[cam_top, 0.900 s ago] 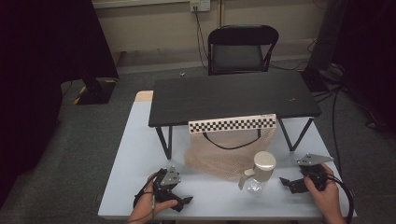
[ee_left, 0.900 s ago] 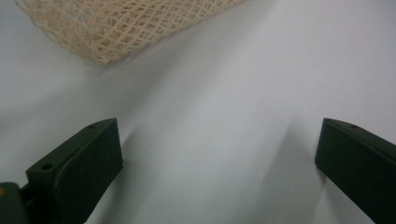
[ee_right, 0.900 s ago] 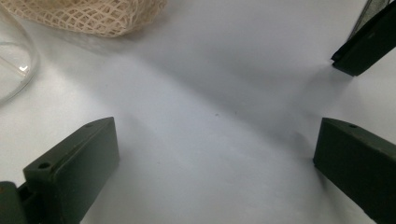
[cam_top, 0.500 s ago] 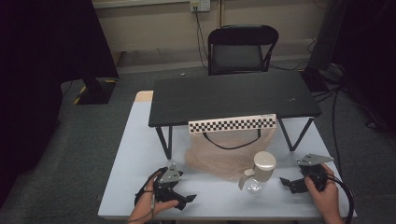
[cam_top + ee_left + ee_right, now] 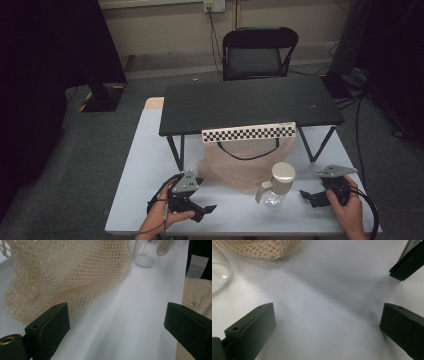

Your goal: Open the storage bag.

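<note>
Fingers [image 5: 53, 325] wide beside mesh bag [image 5: 67, 272] edge

The net bag [image 5: 240, 162] is coarse beige open-mesh cloth, rough-looking. The jar [image 5: 276, 190] is clear, glossy glass with a matt cream lid. The white table [image 5: 145, 170] looks smooth and slightly sheened. The 2 jaws in the left gripper view are matt black plastic.

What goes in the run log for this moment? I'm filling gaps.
left hand-held gripper: open, empty | right hand-held gripper: open, empty | beige mesh net bag: untouched | clear glass jug with beige lid: upright, between grippers
</note>
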### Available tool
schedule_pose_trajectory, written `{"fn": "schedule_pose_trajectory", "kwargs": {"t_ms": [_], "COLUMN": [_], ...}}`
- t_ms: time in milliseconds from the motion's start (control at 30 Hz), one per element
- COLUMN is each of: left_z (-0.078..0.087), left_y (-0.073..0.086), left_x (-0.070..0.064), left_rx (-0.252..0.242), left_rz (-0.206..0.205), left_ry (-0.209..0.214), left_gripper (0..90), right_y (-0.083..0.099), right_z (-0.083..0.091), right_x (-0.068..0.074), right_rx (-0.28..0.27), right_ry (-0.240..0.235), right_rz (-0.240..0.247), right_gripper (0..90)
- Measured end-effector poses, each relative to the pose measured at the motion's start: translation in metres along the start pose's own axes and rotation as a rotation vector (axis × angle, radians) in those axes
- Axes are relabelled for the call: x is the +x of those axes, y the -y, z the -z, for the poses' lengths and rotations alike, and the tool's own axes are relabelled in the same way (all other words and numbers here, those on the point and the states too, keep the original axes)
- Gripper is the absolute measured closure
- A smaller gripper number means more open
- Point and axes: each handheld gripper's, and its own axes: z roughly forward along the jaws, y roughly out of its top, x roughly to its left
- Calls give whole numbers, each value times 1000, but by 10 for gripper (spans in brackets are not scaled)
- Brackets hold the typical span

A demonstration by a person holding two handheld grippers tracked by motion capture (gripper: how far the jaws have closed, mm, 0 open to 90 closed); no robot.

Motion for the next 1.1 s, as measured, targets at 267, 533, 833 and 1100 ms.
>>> {"fn": "schedule_pose_trajectory", "kwargs": {"t_ms": [267, 533, 833, 1100], "left_z": [0, -4, -6, -5], "left_y": [-16, -30, -45, -58], "left_x": [0, 0, 0, 3], "left_rx": [-39, -45, -52, -90], "left_rz": [-2, -31, -65, -49], "left_ry": [29, 46, 45, 39], "left_gripper": [44, 54, 74, 83], "right_y": [0, 0, 0, 0], "right_z": [0, 0, 0, 0], "right_x": [0, 0, 0, 0], "right_rx": [0, 0, 0, -1], "right_ry": [0, 0, 0, 1], "right_rz": [0, 0, 0, 0], "right_gripper": [0, 0, 0, 0]}}
